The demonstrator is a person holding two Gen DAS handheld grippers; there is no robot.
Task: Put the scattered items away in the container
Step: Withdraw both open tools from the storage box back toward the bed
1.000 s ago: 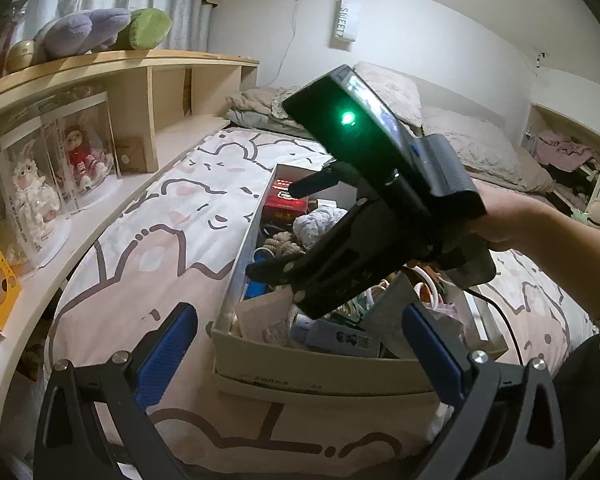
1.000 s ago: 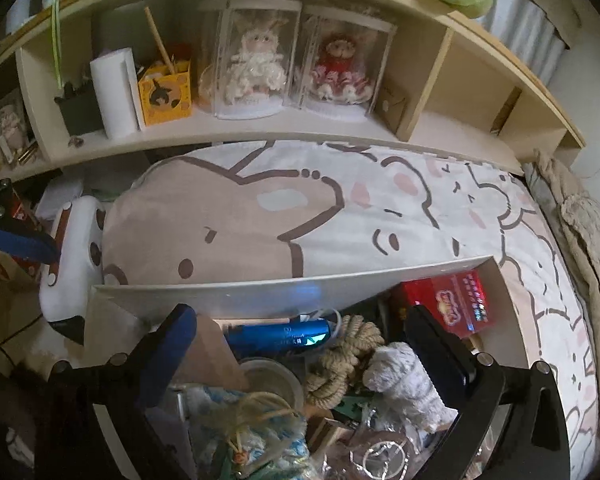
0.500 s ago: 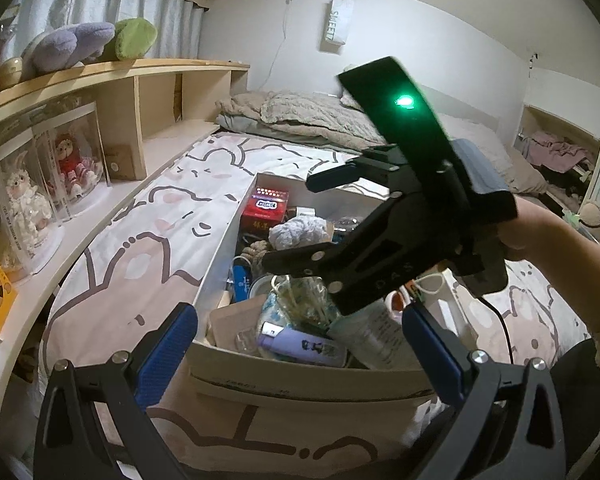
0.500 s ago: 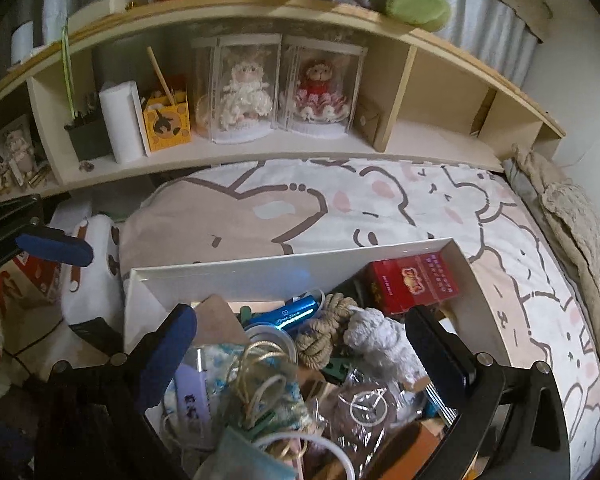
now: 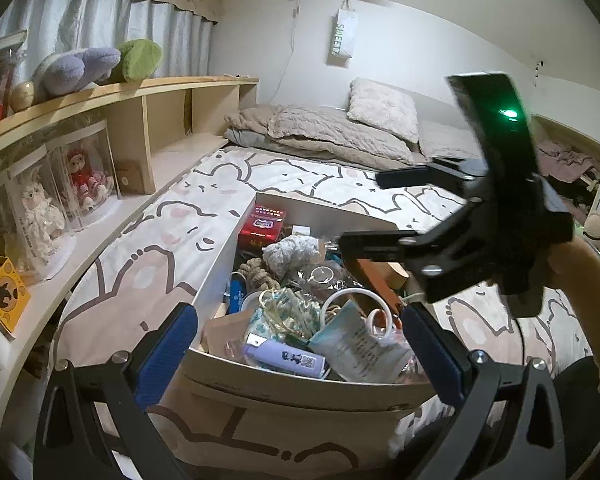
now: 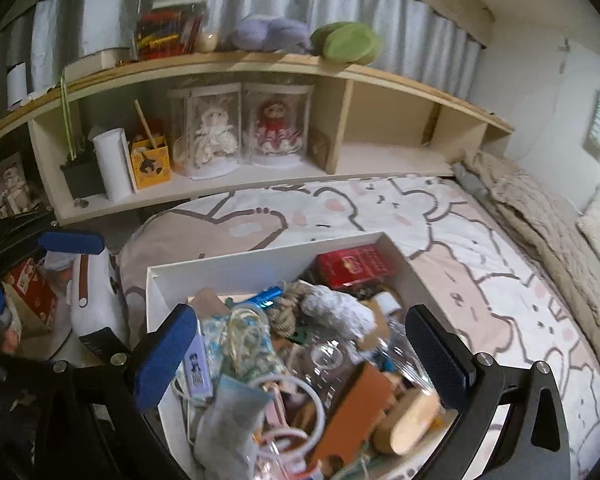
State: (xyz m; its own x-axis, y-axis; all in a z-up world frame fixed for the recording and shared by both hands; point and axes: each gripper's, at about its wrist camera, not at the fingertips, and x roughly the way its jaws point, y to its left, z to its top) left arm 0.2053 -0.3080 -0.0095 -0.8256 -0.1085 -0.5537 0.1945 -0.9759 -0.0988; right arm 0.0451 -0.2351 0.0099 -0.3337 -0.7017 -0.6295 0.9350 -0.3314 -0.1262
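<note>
Left wrist view – white box (image 5: pixel 220 264) heaped with clutter, both grippers (image 5: pixel 300 344) (image 6: pixel 300 344) spread, empty

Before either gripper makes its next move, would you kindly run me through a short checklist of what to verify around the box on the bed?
1. Left gripper empty, jaws apart: ok.
2. Right gripper empty, jaws apart: ok.
3. Right gripper clear of the contents, above the white rectangular cardboard box: ok.
4. Room left in the box: not ok; it is heaped to the rim, with a lilac tube and a pale teal pouch at the near wall.
5. Patterned bedsheet around the box free of stray items: ok where visible; the near side cannot be told.
6. Red carton seated inside the far corner: ok.
</note>
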